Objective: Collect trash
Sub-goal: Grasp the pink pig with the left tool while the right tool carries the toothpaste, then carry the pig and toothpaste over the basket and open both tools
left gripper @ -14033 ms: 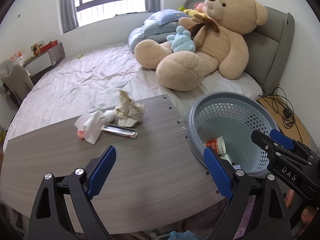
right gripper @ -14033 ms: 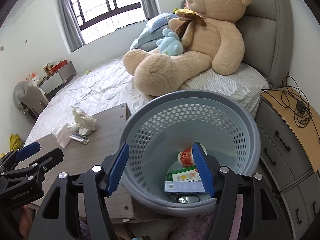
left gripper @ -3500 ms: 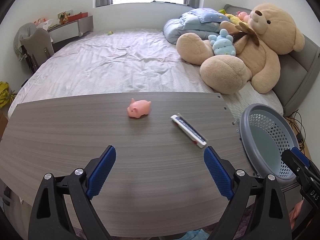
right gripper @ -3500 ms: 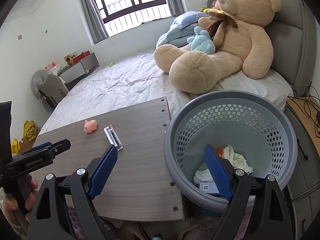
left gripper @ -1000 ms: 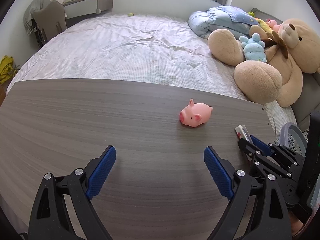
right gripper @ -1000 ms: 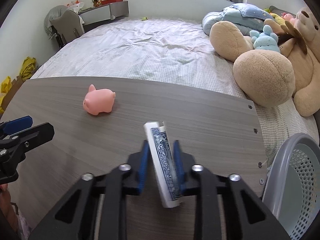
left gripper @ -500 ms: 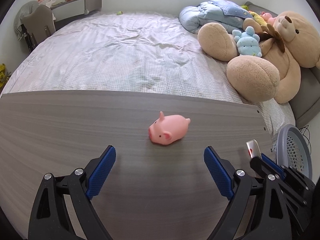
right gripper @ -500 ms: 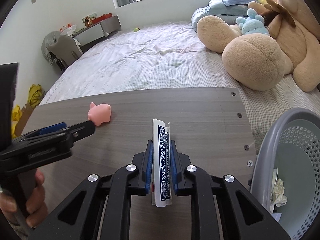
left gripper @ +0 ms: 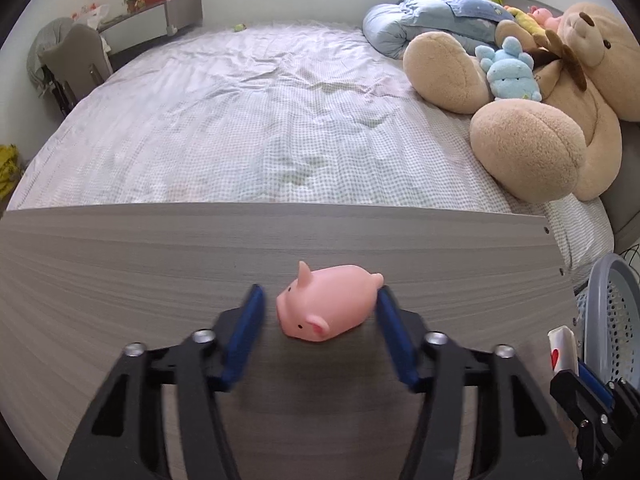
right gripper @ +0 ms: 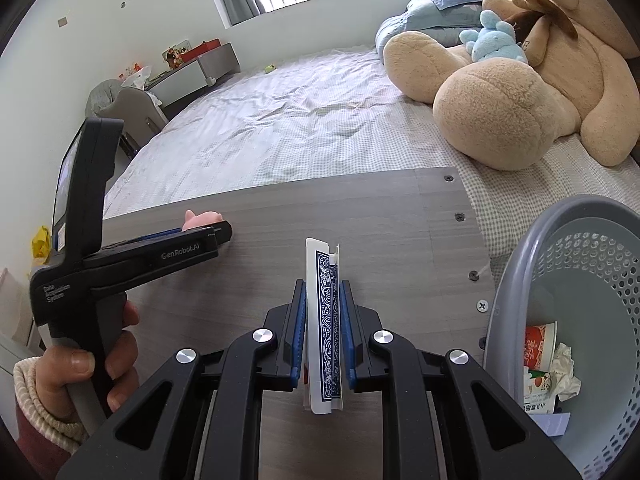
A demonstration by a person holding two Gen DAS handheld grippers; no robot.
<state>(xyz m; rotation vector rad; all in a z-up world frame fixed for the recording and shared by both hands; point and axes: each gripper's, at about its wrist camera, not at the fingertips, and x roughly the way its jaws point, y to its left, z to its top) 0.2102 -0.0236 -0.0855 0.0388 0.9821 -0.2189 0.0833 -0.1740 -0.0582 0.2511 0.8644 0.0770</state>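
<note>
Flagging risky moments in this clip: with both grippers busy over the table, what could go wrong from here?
1. The left gripper has just been closing around the pink pig toy; one side still shows a gap, so the rounded toy may squirt out.
2. The right gripper pinches the card box by its lower half; it could tilt and miss the basket.
</note>
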